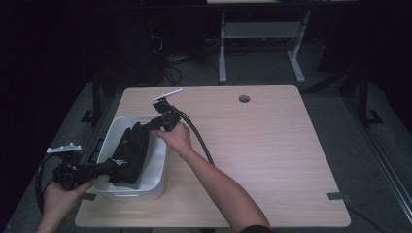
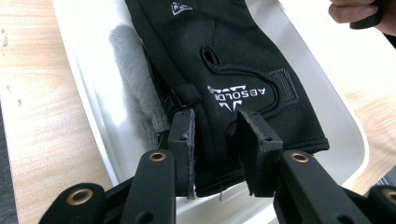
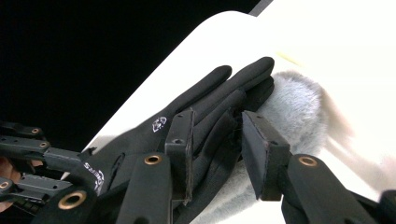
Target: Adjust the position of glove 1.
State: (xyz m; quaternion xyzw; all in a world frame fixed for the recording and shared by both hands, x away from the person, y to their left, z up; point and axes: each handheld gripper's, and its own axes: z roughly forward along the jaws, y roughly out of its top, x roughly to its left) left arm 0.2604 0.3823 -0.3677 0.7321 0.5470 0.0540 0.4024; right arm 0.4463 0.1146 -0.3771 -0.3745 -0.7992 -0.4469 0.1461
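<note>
- Black stretch fabric with white print: the glove (image 2: 243,60) lies lengthwise in the white tub (image 1: 158,170), over a grey fleecy piece (image 2: 133,79) that shows along its side.
- In the left gripper view the back of the glove bears the word "ABSOLDE", as far as I can read it, upside down beside a small white emblem; a second white emblem sits farther up, towards the fingers.
- In the right gripper view one white emblem shows on the back of the glove (image 3: 187,126); more white lettering sits near its cuff, too small and skewed to read.
- The left gripper (image 2: 215,140) is at the cuff end. Its jaws stand partly spread, with the edge of the cuff between them; the pads seem slack on the cloth, not pressing.
- The right gripper (image 3: 215,154) is at the finger end. Its jaws are likewise partly spread, astride the glove's fingers, with a gap visible at the right pad.
- From the high view, the tub stands at the near left corner of the pale wooden surface (image 1: 272,145), and the two grippers meet the glove from opposite ends.
</note>
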